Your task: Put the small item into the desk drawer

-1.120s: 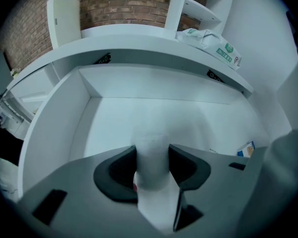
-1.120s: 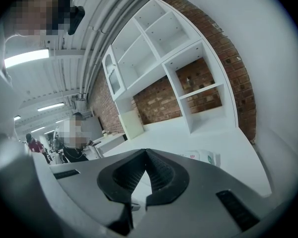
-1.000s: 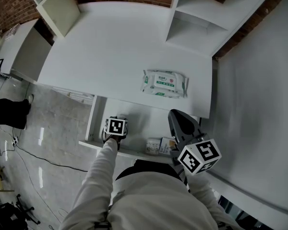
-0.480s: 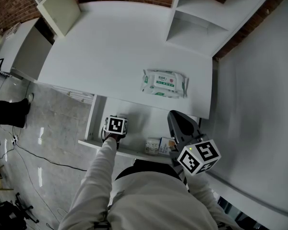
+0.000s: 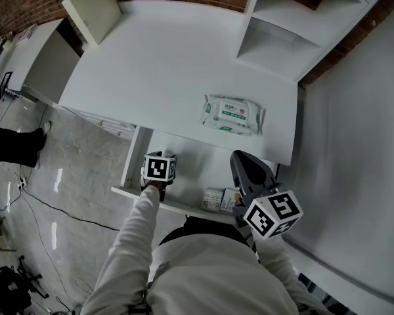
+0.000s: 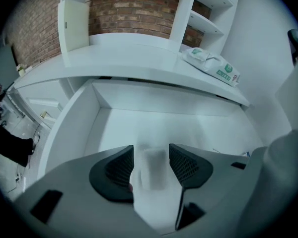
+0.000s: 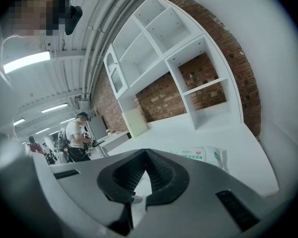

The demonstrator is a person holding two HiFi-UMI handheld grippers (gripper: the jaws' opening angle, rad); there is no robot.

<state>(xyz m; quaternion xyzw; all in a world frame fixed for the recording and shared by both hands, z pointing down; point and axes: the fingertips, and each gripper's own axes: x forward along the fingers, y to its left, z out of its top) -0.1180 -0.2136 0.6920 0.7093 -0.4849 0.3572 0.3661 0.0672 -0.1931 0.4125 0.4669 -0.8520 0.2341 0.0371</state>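
Note:
The desk drawer (image 5: pixel 132 165) stands pulled out under the white desk (image 5: pixel 164 64). My left gripper (image 5: pixel 159 168) is inside its left part, low over the drawer floor (image 6: pixel 188 125). Its jaws are opening around a small, blurred white item (image 6: pixel 152 171); a narrow gap shows on each side of it, so the pads (image 6: pixel 185 165) do not press on it. My right gripper (image 5: pixel 248 170) hovers over the drawer's right end with its jaws shut and empty, and in its own view the tips (image 7: pixel 145 155) meet.
A pack of wet wipes (image 5: pixel 233 113) lies on the desk near its front edge, also seen as the pack (image 6: pixel 212 65) above the drawer. Two small boxes (image 5: pixel 220 199) sit at the drawer's front right. Shelf units (image 5: pixel 276 25) flank the desk. A person (image 7: pixel 78 135) stands far off.
The head view has shifted slightly. Both grippers stay in nearly the same places, the left one inside the drawer.

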